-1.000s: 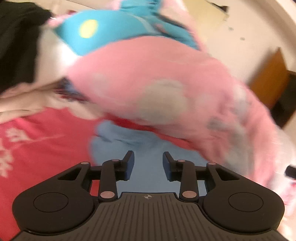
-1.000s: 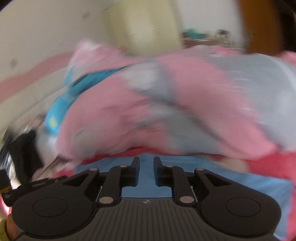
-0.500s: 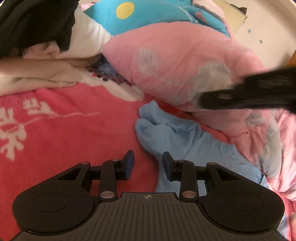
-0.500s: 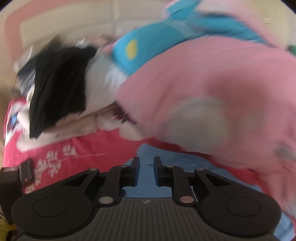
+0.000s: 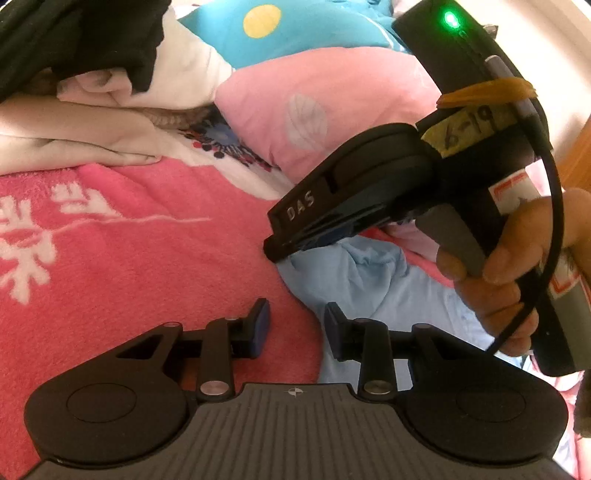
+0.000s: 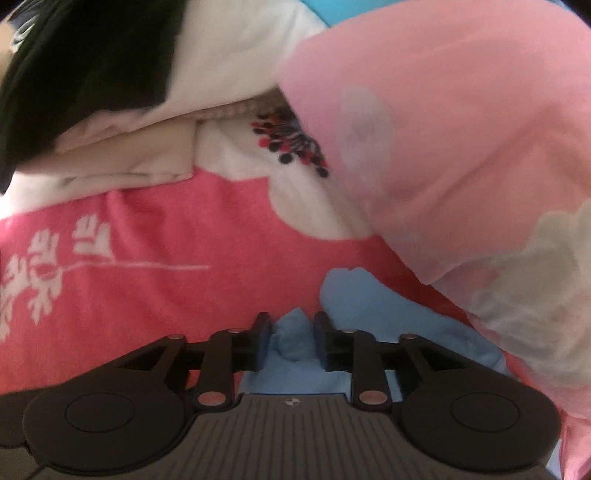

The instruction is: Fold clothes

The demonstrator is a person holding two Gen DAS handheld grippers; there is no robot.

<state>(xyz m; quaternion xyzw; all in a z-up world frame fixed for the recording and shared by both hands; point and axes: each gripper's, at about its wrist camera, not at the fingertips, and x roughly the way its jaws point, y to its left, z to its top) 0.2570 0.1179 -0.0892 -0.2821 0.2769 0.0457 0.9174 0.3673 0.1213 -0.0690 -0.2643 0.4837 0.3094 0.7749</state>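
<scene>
A light blue garment (image 5: 369,288) lies crumpled on a pink blanket (image 5: 147,258) with white flowers. My left gripper (image 5: 295,325) hovers low over its left edge, open, with nothing pressed between the pads. A hand (image 5: 498,280) holds my right gripper (image 5: 275,251), which points steeply down onto the garment's far corner. In the right wrist view, the right gripper (image 6: 291,341) has a raised fold of the blue garment (image 6: 369,306) between its fingers. Its jaws are opening, and the pads do not squeeze the fold.
A puffy pink quilt (image 5: 332,92) rises just behind the garment and overhangs it on the right (image 6: 443,147). A pile of black and white clothes (image 5: 92,55) sits at the back left. A turquoise cushion (image 5: 295,33) lies behind the quilt.
The right gripper swung in and down onto the blue garment's corner, entering the left wrist view, and its jaws widened around a fold. The left gripper sank a little, then held still.
</scene>
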